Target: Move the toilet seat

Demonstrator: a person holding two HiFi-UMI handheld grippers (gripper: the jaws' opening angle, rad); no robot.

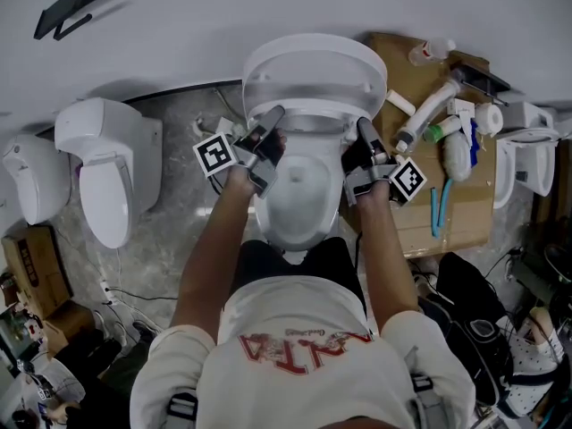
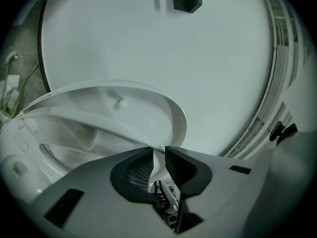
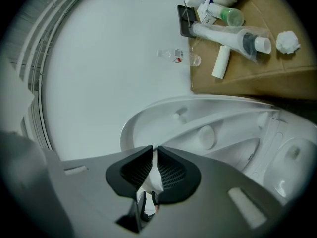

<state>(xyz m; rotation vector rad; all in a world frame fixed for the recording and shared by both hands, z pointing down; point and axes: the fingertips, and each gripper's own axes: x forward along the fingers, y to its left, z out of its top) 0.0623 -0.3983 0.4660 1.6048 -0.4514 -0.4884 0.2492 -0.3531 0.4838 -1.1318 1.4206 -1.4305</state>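
The white toilet (image 1: 299,199) stands in front of me in the head view, its seat (image 1: 313,74) tipped up toward the wall. My left gripper (image 1: 271,123) grips the seat's left rim, and my right gripper (image 1: 365,130) grips the right rim. In the left gripper view the seat's curved rim (image 2: 124,110) runs in between the dark pads of that gripper (image 2: 158,151), which press on it. The right gripper view shows the seat's underside (image 3: 208,128) with round bumpers, and its edge is pinched in the right gripper (image 3: 154,151).
A cardboard sheet (image 1: 465,199) right of the toilet carries tubes, bottles and a brush. A second toilet (image 1: 107,168) stands on the left and another white fixture (image 1: 527,150) at far right. Bags (image 1: 478,324) lie at lower right. A black holder (image 1: 67,7) hangs on the wall.
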